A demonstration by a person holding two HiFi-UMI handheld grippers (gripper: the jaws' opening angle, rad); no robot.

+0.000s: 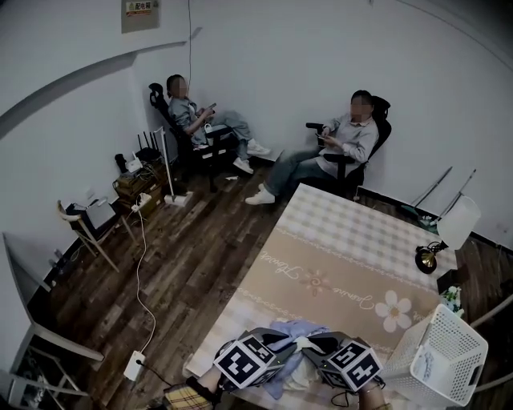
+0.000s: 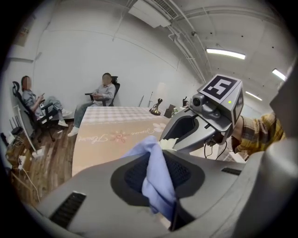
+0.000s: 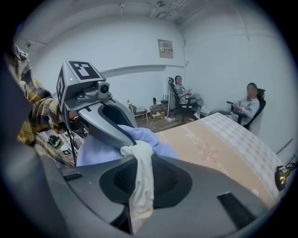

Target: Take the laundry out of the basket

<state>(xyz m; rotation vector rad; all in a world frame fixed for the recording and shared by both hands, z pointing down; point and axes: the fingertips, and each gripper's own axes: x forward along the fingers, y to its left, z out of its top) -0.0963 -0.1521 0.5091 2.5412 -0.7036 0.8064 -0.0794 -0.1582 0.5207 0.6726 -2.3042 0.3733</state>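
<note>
Head view: we're holding the laundry at 6 o'clock over the near edge of the worktop (image 1: 232,316), already clear of the white basket (image 1: 449,360) at 4 o'clock. Left gripper (image 2: 160,183) fingers are clamping a blue garment (image 2: 149,160). Right gripper (image 3: 139,186) fingers are clamping a cream garment (image 3: 139,155). The two pieces are touching.

We're reading this as the set-down step. The next move is calling for placing both on the tablecloth (image 1: 353,232), releasing, then rechecking the basket, whose contents aren't resolvable.

Writing: cursive script on the tablecloth and a wall sign (image 1: 140,14) at 11 o'clock, both unreadable.
</note>
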